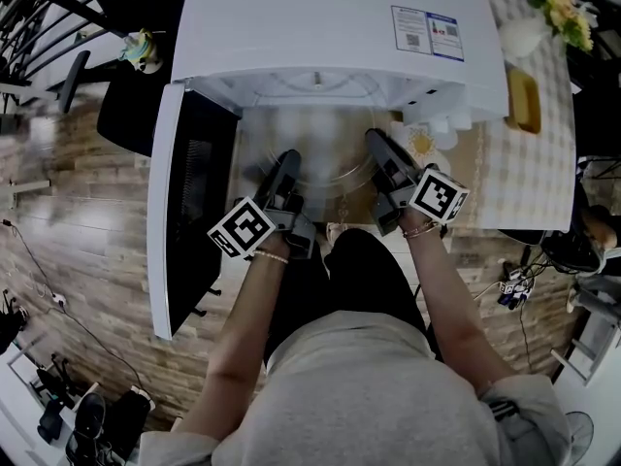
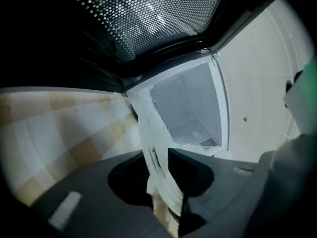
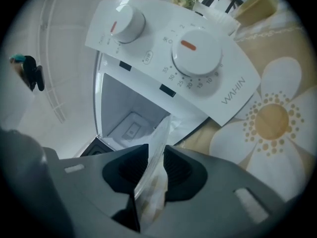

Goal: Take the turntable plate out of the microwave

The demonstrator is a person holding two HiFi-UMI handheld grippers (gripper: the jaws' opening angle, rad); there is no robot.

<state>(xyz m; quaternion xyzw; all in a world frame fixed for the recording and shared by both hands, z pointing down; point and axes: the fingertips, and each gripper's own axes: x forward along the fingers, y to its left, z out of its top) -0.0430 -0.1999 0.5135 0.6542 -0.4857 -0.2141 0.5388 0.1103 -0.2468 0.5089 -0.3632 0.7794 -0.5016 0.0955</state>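
A: plate where?
B: Glass plate [image 1: 328, 168] sits mid-frame in head view, just in front of the open microwave [image 1: 330, 27] mouth, over the checked tablecloth [image 1: 529, 168]. Roughly flat. Round, so no real long axis; it spans left-right btwn the claws.
A: claws?
B: left gripper [image 1: 288, 159] clamped on plate's left rim, right gripper [image 1: 376, 144] clamped on its right rim. Both gripper views show the rim edge-on btwn the jaws, pointing up toward the cavity. Door [image 1: 189, 202] open at frame left.
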